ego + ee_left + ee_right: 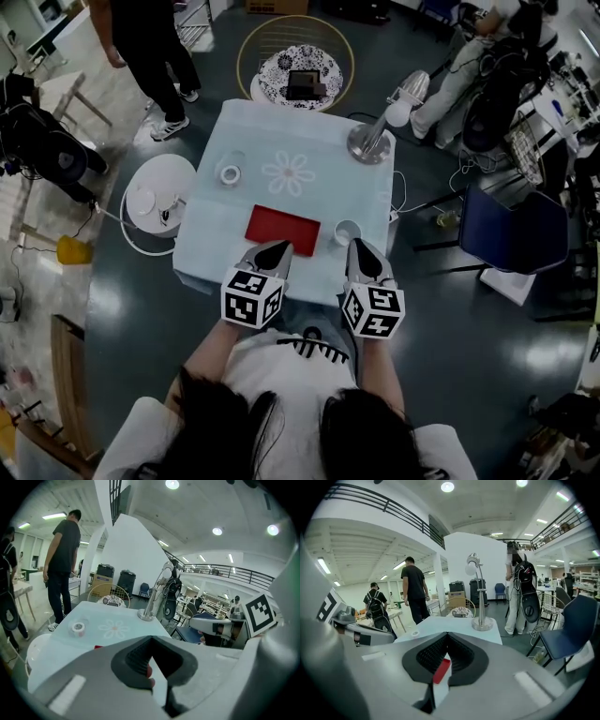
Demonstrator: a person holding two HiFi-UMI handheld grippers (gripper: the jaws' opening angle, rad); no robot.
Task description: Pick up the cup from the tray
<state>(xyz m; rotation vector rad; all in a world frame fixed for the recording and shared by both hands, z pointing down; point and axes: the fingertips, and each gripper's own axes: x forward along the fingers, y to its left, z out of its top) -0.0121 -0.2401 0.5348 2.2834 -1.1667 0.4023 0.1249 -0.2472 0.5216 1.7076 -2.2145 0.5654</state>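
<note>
A white cup (348, 232) stands upright on the pale tablecloth, just right of a flat red tray (282, 228) that carries nothing. My right gripper (359, 246) hovers at the table's near edge, right behind the cup; its jaws are shut and hold nothing. My left gripper (279, 247) hangs over the tray's near edge, also shut and without anything in it. In the left gripper view the jaws (150, 638) meet at the tips, with a sliver of the tray (97, 646) beyond. In the right gripper view the closed jaws (446, 634) frame a strip of red tray (441, 671). The cup is hidden in both gripper views.
A tape roll (230, 174) lies at the table's far left by a printed flower. A desk lamp's metal base (368, 145) stands at the far right corner. A round white side table (155, 202) is to the left, a blue chair (511, 230) to the right, and a person (150, 47) stands beyond.
</note>
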